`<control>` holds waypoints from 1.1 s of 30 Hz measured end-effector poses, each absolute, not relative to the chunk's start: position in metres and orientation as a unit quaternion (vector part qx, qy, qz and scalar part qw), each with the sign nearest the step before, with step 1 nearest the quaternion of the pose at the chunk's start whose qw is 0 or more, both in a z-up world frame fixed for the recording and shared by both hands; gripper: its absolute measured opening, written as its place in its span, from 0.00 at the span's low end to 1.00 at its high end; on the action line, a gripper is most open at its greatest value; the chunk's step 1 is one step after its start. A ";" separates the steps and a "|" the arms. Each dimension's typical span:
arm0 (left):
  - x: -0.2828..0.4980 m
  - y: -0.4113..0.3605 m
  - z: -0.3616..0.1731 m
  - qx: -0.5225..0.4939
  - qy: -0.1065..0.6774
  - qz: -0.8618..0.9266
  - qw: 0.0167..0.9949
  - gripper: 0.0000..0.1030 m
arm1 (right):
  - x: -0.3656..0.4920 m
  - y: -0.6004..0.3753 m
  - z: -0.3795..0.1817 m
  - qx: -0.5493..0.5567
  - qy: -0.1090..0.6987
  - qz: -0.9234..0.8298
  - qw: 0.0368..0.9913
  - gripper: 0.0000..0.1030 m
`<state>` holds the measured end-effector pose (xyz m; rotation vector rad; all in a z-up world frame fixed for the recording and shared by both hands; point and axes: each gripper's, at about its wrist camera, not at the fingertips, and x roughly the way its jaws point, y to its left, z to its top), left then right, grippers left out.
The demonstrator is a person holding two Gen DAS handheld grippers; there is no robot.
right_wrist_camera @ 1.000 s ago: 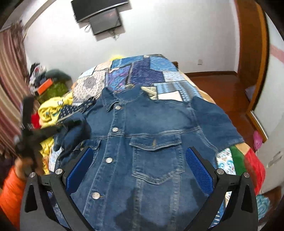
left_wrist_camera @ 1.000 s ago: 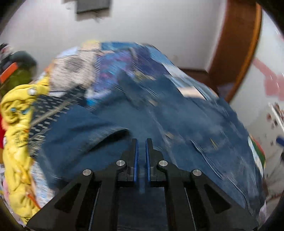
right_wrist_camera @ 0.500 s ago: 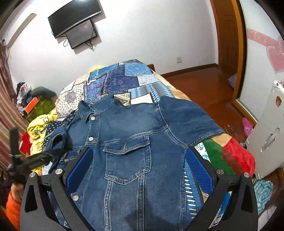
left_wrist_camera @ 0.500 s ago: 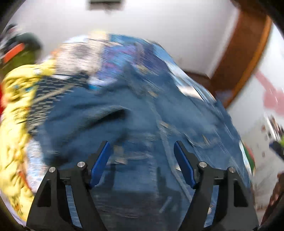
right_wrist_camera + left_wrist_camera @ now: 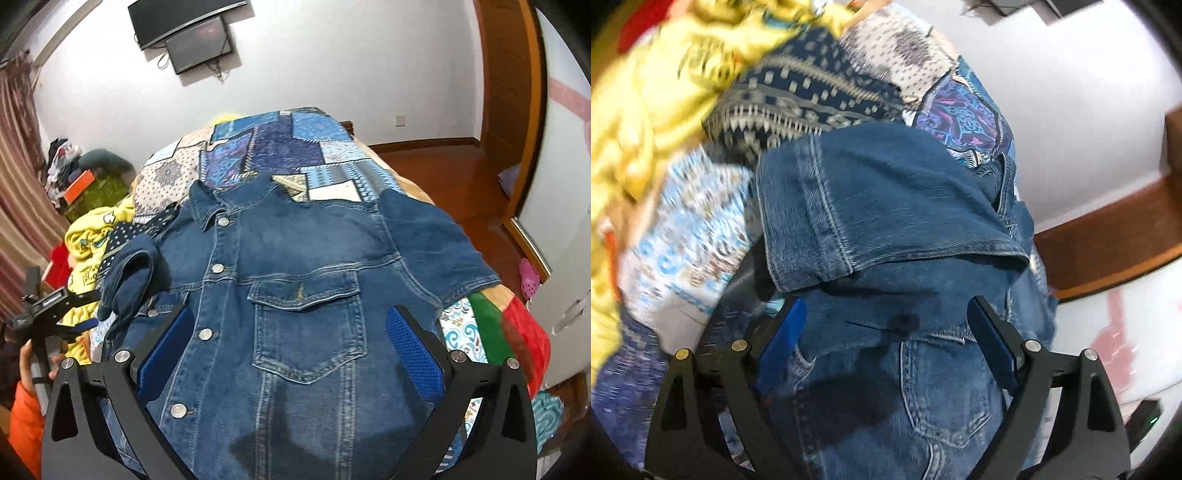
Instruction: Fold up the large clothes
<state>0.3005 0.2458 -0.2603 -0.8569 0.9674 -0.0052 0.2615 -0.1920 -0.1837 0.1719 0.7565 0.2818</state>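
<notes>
A blue denim jacket (image 5: 295,280) lies front-up on the bed, buttoned, collar away from me. Its left short sleeve (image 5: 129,273) is folded in over the front; the right sleeve (image 5: 436,240) lies spread flat. My right gripper (image 5: 288,350) is open and empty, hovering above the chest pocket. My left gripper (image 5: 886,336) is open and empty just in front of the folded sleeve (image 5: 879,206), close over the denim. The left gripper also shows at the left edge of the right wrist view (image 5: 55,310).
The bed has a patchwork quilt (image 5: 280,147). A pile of yellow clothes (image 5: 92,240) and a dark patterned garment (image 5: 798,99) lie at the bed's left side. Wooden floor and door frame (image 5: 517,110) are to the right; a TV (image 5: 184,33) hangs on the far wall.
My left gripper opened and let go of the left sleeve, which now lies folded over the jacket front. The left gripper then swung left and lower. The right gripper stayed open, shifting slightly.
</notes>
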 end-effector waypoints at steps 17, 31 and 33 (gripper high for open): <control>0.339 0.265 -0.255 -0.356 0.418 0.143 0.824 0.21 | 0.268 -0.180 -0.192 0.062 0.382 0.137 0.912 1.00; 0.378 0.152 -0.071 -0.161 0.297 -0.009 0.941 0.08 | 0.269 -0.200 -0.197 0.104 0.379 0.145 0.908 1.00; 0.388 0.119 -0.052 -0.137 0.286 -0.045 0.947 0.08 | 0.269 -0.207 -0.196 0.112 0.378 0.144 0.908 1.00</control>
